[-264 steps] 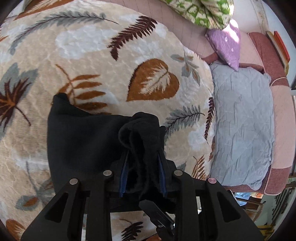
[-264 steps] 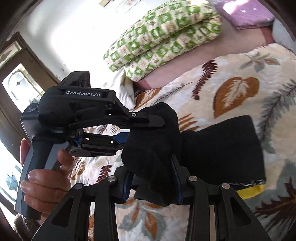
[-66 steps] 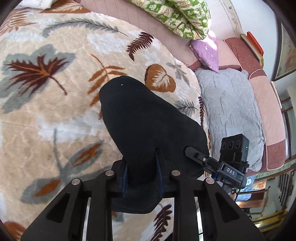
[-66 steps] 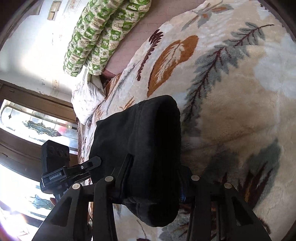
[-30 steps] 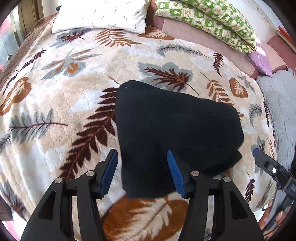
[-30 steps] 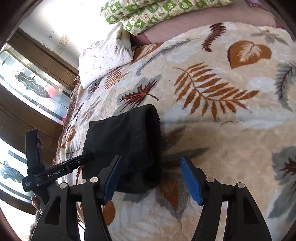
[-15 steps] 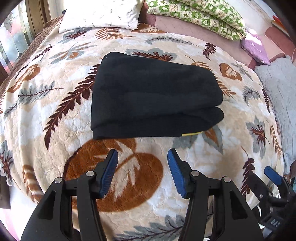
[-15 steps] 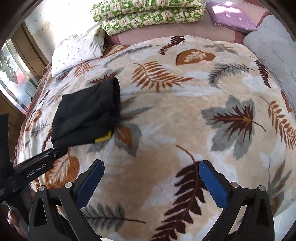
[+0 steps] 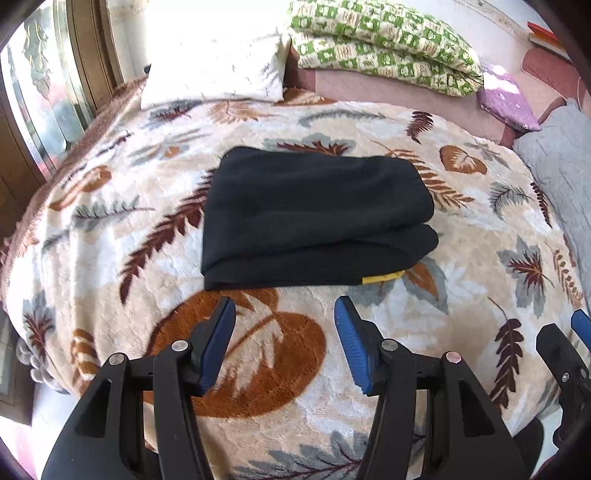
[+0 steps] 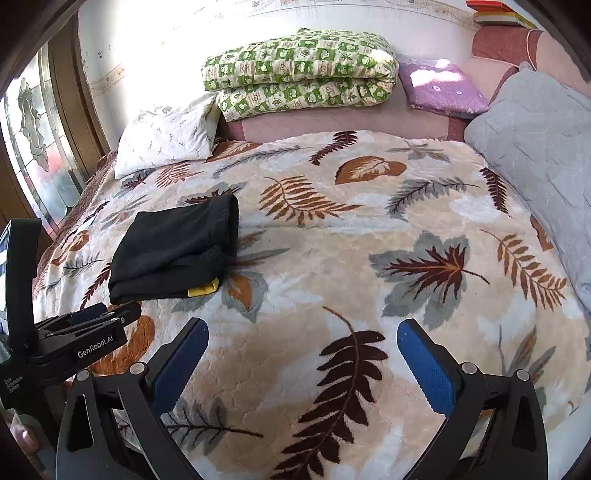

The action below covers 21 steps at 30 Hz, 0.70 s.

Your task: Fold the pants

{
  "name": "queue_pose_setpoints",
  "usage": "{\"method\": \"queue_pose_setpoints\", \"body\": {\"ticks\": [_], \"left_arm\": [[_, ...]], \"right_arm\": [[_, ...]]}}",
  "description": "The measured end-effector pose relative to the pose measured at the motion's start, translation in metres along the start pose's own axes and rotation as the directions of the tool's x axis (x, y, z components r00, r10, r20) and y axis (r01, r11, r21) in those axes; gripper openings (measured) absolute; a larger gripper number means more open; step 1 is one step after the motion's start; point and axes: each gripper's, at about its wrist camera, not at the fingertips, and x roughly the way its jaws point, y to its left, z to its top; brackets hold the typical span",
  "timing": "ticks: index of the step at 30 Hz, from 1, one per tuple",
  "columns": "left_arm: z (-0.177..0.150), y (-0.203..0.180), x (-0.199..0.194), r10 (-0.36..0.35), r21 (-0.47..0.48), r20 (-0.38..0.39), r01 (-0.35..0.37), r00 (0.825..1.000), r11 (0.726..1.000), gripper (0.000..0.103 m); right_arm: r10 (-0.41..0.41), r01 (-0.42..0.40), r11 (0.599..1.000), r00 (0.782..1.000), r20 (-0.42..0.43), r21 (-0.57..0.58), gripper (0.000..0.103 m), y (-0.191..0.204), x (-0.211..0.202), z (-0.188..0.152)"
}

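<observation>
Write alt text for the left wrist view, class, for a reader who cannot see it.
Folded black pants lie on a leaf-patterned blanket, a yellow tag showing at one corner. The open left gripper hangs just short of them, touching nothing; pillows line the far edge.

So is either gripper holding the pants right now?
No. The left gripper and right gripper are open and empty; the black pants lie folded on the blanket.

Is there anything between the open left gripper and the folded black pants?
Nothing but bare leaf-print blanket: in the left wrist view, the left gripper hangs open short of the pants, with only blanket between.
</observation>
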Motion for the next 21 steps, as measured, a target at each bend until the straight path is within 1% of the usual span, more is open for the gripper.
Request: {"method": "queue_pose_setpoints", "body": {"ticks": [1, 4, 9, 12, 15, 21], "left_arm": [[0.001, 0.0, -0.002, 0.001, 0.009, 0.008, -0.001, 1.0, 1.0, 0.055], [0.001, 0.001, -0.004, -0.027, 0.023, 0.013, 0.026, 1.0, 0.999, 0.055], [-0.001, 0.003, -0.015, -0.023, 0.033, 0.057, 0.022, 0.998, 0.999, 0.055], [0.0, 0.003, -0.018, -0.057, 0.038, 0.054, 0.055, 0.997, 0.998, 0.055], [0.0, 0.003, -0.021, -0.069, 0.038, 0.056, 0.067, 0.996, 0.997, 0.055], [0.002, 0.006, -0.017, -0.08, 0.013, 0.025, 0.079, 0.997, 0.997, 0.055]], "right_arm": [[-0.002, 0.002, 1.0, 1.0, 0.001, -0.005, 0.103, 0.001, 0.0, 0.0], [0.005, -0.005, 1.0, 1.0, -0.015, -0.008, 0.103, 0.001, 0.003, -0.001], [0.017, -0.017, 1.0, 0.999, -0.029, 0.001, 0.103, 0.003, 0.007, -0.002], [0.019, -0.019, 1.0, 0.999, -0.04, 0.001, 0.103, 0.004, 0.009, -0.003], [0.023, -0.023, 1.0, 0.998, -0.053, 0.002, 0.103, 0.004, 0.012, -0.003], [0.027, -0.027, 1.0, 0.997, -0.067, 0.002, 0.103, 0.003, 0.016, -0.003]]}}
